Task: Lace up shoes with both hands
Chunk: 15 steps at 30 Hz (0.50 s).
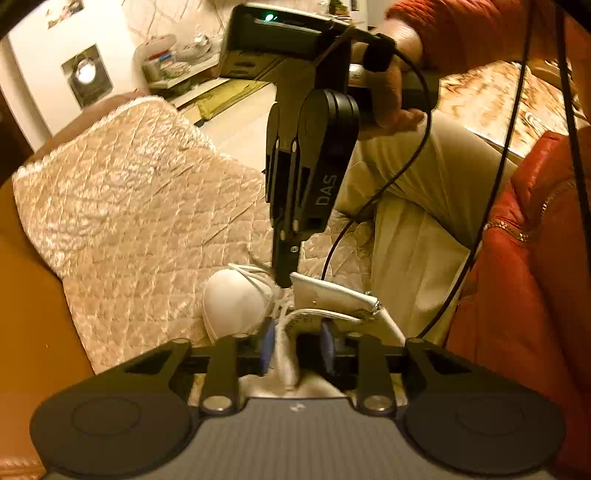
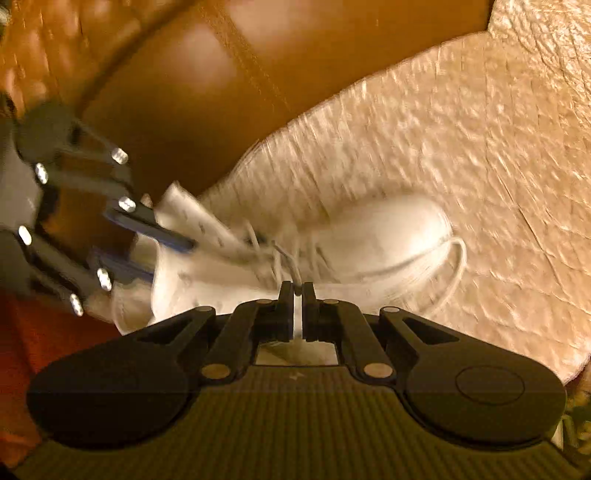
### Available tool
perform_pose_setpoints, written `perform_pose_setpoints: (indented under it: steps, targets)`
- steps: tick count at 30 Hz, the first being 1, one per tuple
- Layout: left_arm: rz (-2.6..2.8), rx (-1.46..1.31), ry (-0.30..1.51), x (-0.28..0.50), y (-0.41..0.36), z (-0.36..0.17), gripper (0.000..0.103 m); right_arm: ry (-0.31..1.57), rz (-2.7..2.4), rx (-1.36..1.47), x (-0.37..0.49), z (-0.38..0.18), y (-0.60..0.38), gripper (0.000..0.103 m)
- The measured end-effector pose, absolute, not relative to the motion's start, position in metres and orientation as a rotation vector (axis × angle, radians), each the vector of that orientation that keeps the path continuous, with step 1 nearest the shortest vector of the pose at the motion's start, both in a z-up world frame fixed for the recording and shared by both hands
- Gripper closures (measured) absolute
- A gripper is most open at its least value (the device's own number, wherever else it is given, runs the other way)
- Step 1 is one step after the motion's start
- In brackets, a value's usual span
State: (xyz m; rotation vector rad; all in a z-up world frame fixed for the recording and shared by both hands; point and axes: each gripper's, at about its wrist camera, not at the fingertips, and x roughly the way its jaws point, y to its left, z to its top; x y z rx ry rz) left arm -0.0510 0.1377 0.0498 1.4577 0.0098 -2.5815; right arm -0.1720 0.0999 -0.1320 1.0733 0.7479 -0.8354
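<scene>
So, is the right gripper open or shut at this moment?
Shut. In the right wrist view the right gripper has its jaws almost together, with a thin white lace of the shoe pinched between the tips.

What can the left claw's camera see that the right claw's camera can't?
Only the left wrist view shows the person's hand holding the right claw from above, the black cable, the red sleeve and a shelf of dishes far behind.

Only the right wrist view shows the lace looping past the toe, and the brown leather seat.

Both show the white shoe, the quilted cover under it, and both claws, including the left claw.
</scene>
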Motion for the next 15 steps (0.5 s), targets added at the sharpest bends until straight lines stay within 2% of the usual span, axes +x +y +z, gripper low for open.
perform_pose_setpoints:
  steps: [5, 12, 15]
  targets:
    - [-2.594, 1.458, 0.082, -0.054, 0.128, 0.044, 0.072, 0.618, -0.834, 1.099, -0.182, -0.143, 0.104, 0.096]
    - [-2.645, 1.519, -0.022, -0.061, 0.127, 0.045, 0.072, 0.489, -0.835, 1.143, -0.189, -0.17, 0.102, 0.096]
    - [-2.65, 1.554, -0.088, -0.067, 0.129, 0.045, 0.061, 0.449, -0.834, 1.151, -0.186, -0.179, 0.101, 0.096]
